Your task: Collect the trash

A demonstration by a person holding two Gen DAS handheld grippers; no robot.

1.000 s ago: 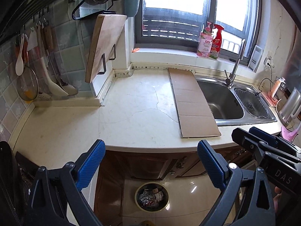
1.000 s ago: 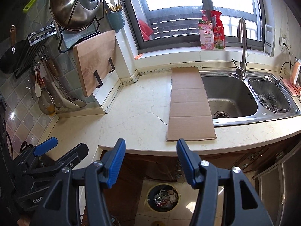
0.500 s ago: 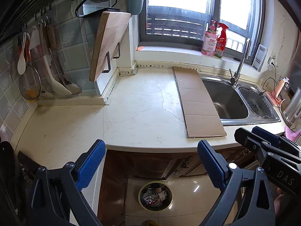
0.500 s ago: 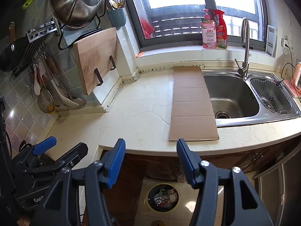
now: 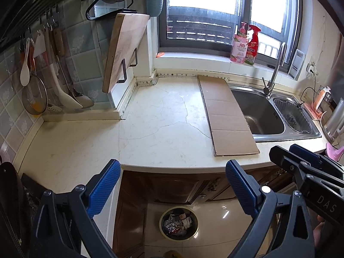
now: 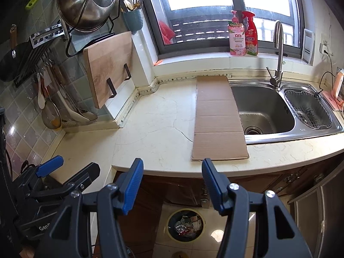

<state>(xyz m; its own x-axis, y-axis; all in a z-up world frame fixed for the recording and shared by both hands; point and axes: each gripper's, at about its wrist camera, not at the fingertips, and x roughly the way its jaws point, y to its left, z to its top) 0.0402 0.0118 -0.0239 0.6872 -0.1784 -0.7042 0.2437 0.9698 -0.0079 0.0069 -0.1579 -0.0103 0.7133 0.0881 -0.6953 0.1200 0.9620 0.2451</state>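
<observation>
A long flat strip of brown cardboard (image 5: 228, 116) lies on the cream counter, its right edge over the sink; it also shows in the right wrist view (image 6: 218, 118). A round trash bin (image 5: 178, 223) with crumpled wrappers stands on the floor below the counter edge, also in the right wrist view (image 6: 186, 225). My left gripper (image 5: 172, 185) is open and empty, held before the counter's front edge. My right gripper (image 6: 172, 182) is open and empty, to the right of the left one, near the cardboard's near end.
A steel double sink (image 6: 266, 111) with a tap lies right of the cardboard. A wooden cutting board (image 6: 109, 68) hangs on the left wall above utensils (image 5: 64, 81). Two bottles (image 6: 243, 36) stand on the windowsill. Brown cabinets (image 5: 172, 185) are under the counter.
Both views have shifted slightly toward the counter and right. Both grippers stay open and empty. The cardboard and bin have not moved.
</observation>
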